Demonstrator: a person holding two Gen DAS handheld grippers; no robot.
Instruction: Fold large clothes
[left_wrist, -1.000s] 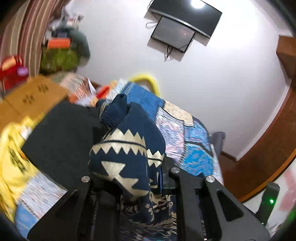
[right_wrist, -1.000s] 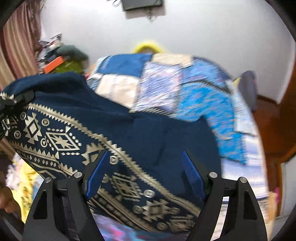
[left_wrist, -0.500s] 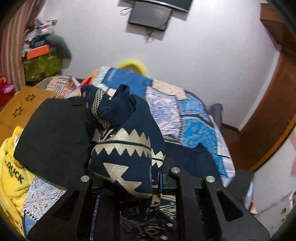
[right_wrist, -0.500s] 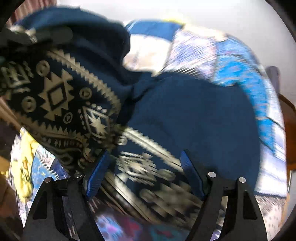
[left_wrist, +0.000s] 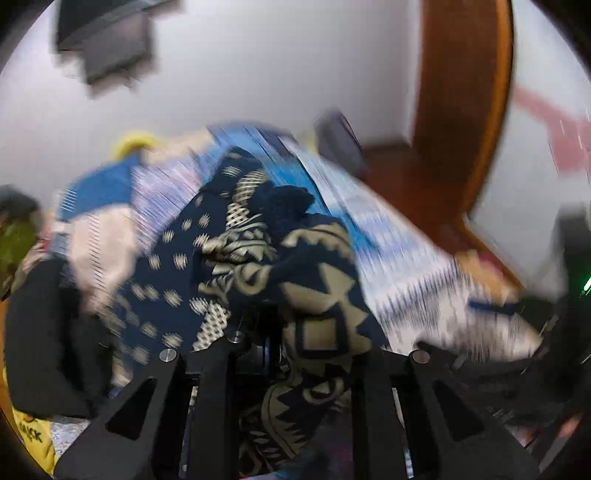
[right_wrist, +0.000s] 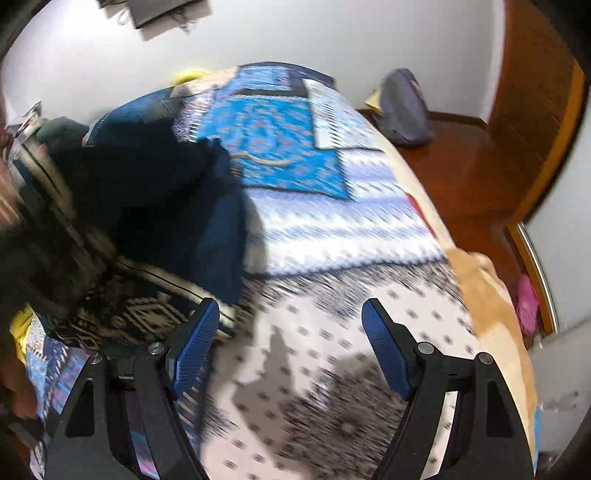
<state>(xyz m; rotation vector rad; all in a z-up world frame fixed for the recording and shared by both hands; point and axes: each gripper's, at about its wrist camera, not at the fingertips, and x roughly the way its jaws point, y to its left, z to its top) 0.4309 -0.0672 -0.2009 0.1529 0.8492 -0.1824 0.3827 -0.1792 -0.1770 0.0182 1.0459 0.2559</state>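
A large navy garment with a beige geometric pattern (left_wrist: 314, 280) is bunched in my left gripper (left_wrist: 291, 354), which is shut on it and holds it up over the bed. The rest of it (right_wrist: 155, 206) lies on the left part of the patchwork bedspread (right_wrist: 332, 229) in the right wrist view. My right gripper (right_wrist: 288, 332) is open and empty over the bedspread, to the right of the garment's patterned hem (right_wrist: 147, 314). Both views are motion-blurred.
A black cloth (left_wrist: 44, 332) and a yellow garment (left_wrist: 33, 435) lie at the bed's left side. A grey bag (right_wrist: 402, 107) sits on the wooden floor (right_wrist: 472, 173) past the bed. A wooden door (left_wrist: 461, 110) stands to the right. A screen (left_wrist: 110, 55) hangs on the wall.
My left gripper has swung right with the garment still in it. My right gripper has moved right, off the garment, and now hangs over bare bedspread.
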